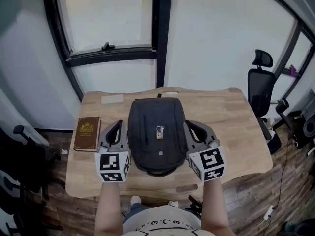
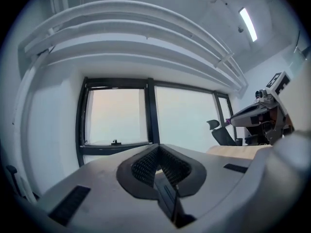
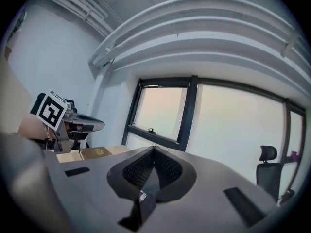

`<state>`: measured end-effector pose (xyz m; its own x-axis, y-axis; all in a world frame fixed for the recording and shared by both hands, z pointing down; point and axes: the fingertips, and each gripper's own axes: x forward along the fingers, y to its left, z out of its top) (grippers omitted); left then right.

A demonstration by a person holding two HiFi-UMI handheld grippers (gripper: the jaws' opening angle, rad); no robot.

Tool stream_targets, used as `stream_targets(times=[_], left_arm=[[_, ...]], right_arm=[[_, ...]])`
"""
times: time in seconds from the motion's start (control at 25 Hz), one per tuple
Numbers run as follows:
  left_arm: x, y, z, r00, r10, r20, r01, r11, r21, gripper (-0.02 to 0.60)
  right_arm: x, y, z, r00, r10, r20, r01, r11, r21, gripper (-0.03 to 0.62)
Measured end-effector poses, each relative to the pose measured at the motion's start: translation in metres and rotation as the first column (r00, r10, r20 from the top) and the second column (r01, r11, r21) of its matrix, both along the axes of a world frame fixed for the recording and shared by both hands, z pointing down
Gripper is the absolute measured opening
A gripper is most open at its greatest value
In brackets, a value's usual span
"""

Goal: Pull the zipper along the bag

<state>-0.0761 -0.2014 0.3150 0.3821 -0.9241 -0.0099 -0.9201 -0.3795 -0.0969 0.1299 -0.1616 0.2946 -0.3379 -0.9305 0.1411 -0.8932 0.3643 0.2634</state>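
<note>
One dark bag flat on one wooden table, left gripper and right gripper flanking bag, both jaw pairs together and empty, one brown book left of bag, one office chair well right of bag.

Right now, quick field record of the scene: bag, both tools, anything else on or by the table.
bag: dark backpack, lying flat mid-table
zipper: state unreadable from the head view
left tool: jaws shut, nothing between them, held at the backpack's left side, aimed toward the window
right tool: jaws shut, empty, at the backpack's right side
table: wooden
book: brown, flat on the table, left of the left tool
office chair: black, off the table's right end
</note>
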Motion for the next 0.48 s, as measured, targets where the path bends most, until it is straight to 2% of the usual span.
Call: stream_targets(times=[0.28,0.48], left_arm=[[0.004,0.012,-0.073,1.0,-0.015,0.001,0.014,0.987,0.157,0.015],[0.011,0.016,-0.089,1.0,0.004,0.015,-0.007,0.981,0.195,0.015]], right_arm=[[-0.005,0.01,-0.071,0.998,-0.011,0.065,0.0,0.987,0.163,0.051],[0.0,0.008,-0.079,0.998,0.035,0.058,-0.046,0.982,0.182,0.051]])
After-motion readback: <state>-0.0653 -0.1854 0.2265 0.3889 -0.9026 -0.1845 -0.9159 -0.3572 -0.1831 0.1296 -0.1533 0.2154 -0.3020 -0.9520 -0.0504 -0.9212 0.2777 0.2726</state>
